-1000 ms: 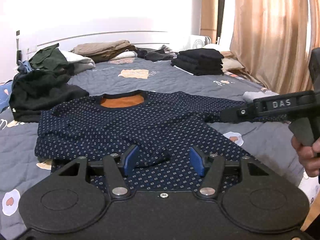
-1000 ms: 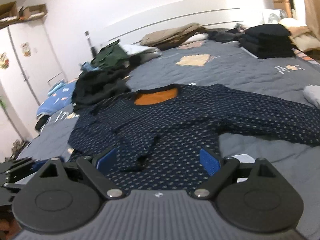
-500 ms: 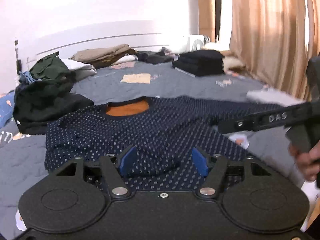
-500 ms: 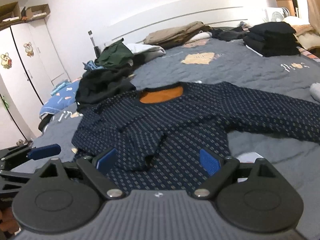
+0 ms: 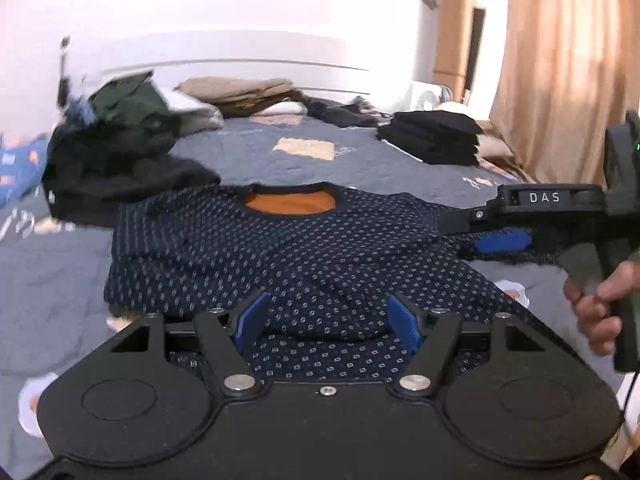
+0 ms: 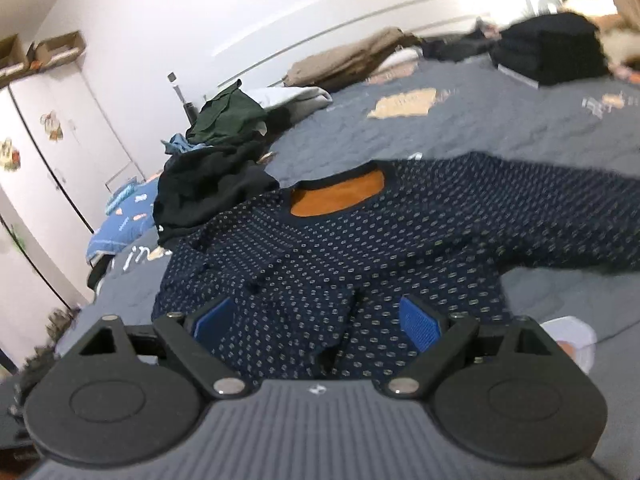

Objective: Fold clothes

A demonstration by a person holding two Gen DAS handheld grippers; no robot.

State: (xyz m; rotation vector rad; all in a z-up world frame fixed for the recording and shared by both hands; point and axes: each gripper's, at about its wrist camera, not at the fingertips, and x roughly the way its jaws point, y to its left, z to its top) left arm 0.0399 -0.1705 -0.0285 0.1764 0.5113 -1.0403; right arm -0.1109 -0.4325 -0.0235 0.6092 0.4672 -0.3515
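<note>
My left gripper (image 5: 326, 318) has closed in on the dotted navy knit sweater (image 5: 288, 248), fingers spread, a raised fold between them (untouched, I think). My right gripper (image 6: 316, 322), released too, has tilted over its hem.

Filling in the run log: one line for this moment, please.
step: fold sweater | left gripper: open, over hem | right gripper: open | sweater: flat on bed
</note>
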